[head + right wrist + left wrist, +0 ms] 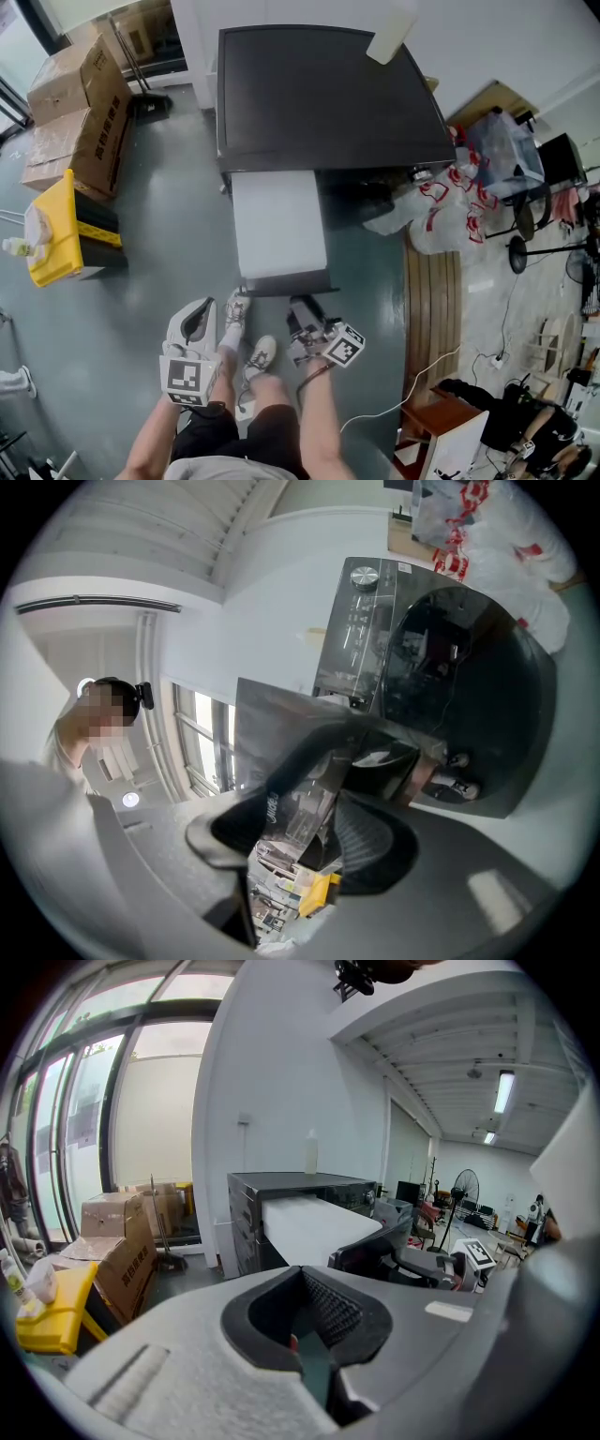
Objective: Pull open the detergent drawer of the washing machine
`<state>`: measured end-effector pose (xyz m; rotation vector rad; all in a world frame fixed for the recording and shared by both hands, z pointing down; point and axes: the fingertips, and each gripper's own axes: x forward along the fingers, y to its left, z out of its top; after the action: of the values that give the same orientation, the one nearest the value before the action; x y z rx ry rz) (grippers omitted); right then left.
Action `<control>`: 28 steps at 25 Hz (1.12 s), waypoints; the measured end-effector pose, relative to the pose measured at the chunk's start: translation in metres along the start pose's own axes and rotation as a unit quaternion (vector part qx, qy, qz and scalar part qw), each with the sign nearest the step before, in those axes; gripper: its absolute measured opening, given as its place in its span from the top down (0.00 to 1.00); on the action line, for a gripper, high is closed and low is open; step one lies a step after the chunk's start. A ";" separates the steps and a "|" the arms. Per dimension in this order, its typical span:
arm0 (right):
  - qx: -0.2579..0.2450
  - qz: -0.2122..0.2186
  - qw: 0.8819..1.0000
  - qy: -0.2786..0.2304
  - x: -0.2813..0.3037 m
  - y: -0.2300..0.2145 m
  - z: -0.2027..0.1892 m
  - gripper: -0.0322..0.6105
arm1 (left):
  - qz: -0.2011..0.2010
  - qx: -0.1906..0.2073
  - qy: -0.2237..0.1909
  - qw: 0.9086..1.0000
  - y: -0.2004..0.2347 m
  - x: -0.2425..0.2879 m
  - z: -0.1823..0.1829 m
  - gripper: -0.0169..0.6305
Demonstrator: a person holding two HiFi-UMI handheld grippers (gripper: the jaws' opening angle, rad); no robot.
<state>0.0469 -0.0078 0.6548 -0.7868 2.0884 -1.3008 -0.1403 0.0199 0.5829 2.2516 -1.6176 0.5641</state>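
Grey-green floor (169,234), cluttered workshop. Dark washing machine (319,94) sits at 12 o'clock in the head view, with a white bottle (391,33) on its top at the back right corner.

Detergent drawer (278,225) is well out of the machine body. Its white tray runs toward 6 o'clock and ends in the dark drawer front (286,282), just ahead of the person's shoes (236,309).

Right gripper (305,319) is at the right end of the drawer front. Its own view shows the fingers clamped on that glossy dark panel, with the edge running straight through the gap. The round door (469,696) and control knob (363,576) are visible beyond.

Left gripper (199,319) is at 7 o'clock from the drawer front and well apart from it, touching nothing. Its fingers are together and nothing is between them. It looks along the drawer toward the machine.

Cardboard boxes (80,103) are at 10 o'clock, a yellow bin (52,234) at 9 and white plastic bags with red print (441,206) at 3, beside the machine.
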 end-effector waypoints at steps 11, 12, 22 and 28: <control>0.009 -0.007 1.000 -0.002 -0.013 0.001 -0.009 0.60 | -0.003 0.004 -0.006 1.000 -0.004 -0.004 0.004 0.96; 0.010 -0.013 1.000 -0.003 -0.015 0.000 -0.009 0.62 | -0.003 0.004 -0.005 1.000 -0.005 -0.005 0.005 0.96; 0.020 -0.019 0.999 -0.021 -0.019 -0.004 -0.012 0.75 | -0.004 0.008 -0.001 1.000 -0.007 -0.009 0.000 0.96; 0.017 -0.039 0.999 -0.017 -0.021 -0.007 -0.012 0.74 | -0.003 0.010 -0.003 1.000 -0.008 -0.013 0.002 0.96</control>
<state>0.0539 0.0122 0.6688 -0.8783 2.0215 -1.3507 -0.1366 0.0324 0.5750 2.2738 -1.6133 0.5743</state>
